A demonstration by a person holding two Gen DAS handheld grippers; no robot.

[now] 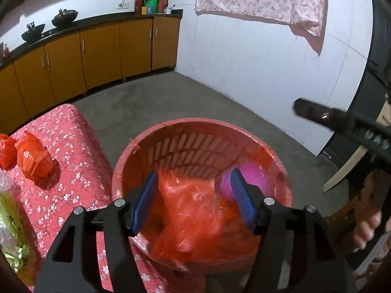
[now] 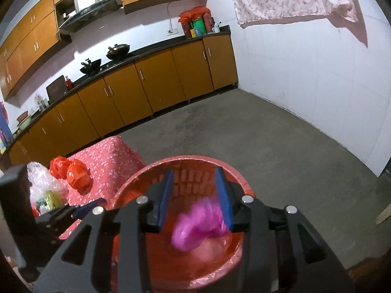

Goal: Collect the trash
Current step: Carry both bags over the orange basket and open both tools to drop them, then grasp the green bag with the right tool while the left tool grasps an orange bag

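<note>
Above the red basket (image 1: 281, 161) rim, both grippers' jaws stand apart, pressing nothing, bare floor (image 2: 268, 131) beyond.

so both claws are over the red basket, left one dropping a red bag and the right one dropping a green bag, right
Not quite: the bag under the right claw is pink, not green, as the right wrist view shows. The rest holds: both claws are over the red basket, with a red bag below the left claw.

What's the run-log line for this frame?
phase: drop into basket | left gripper: open, red bag blurred between the jaws | right gripper: open, pink bag blurred | table: two red bundles left
</note>
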